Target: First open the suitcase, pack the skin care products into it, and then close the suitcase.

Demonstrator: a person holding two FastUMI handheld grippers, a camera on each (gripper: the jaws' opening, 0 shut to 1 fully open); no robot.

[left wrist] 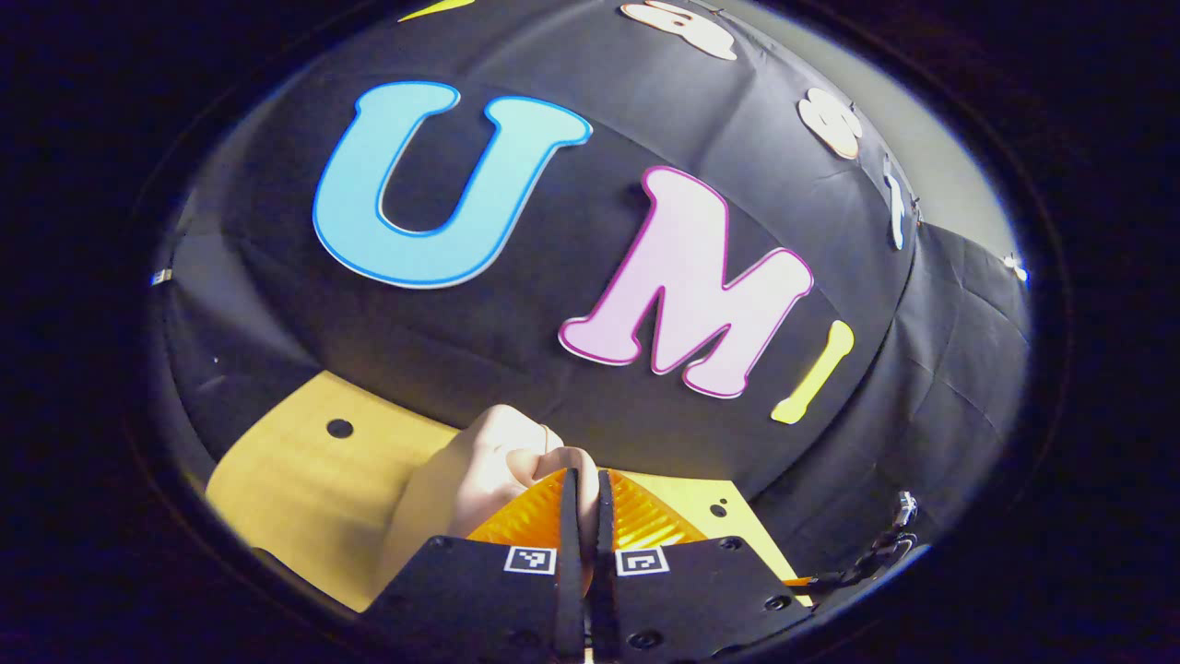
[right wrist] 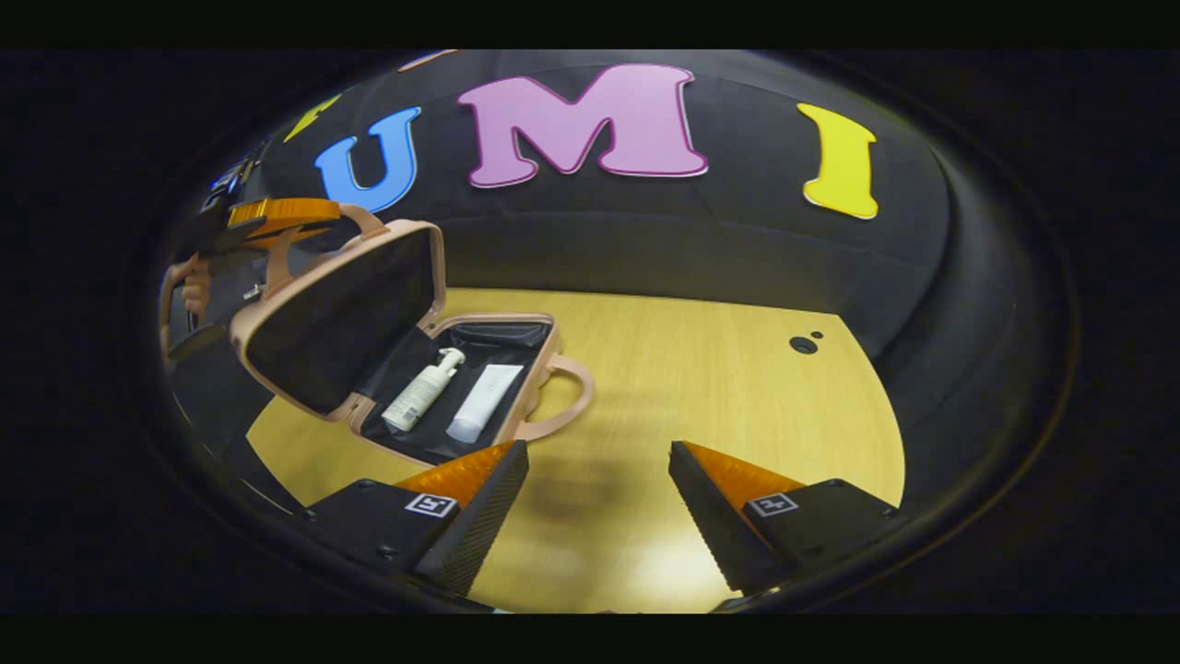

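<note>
A light yellow wood-grain desk (right wrist: pixel 701 387) sits against the black cloth wall of the booth. In the right gripper view, a pink suitcase (right wrist: pixel 539 369) rests on the desk toward nine o'clock, its lid raised (the base lies flat on the wood, with one handle loop pointing toward three o'clock). Two small dark round holes (right wrist: pixel 804 345) mark the desk surface toward two o'clock, near the far edge. The wood toward six o'clock shows a soft bright glare.
</note>
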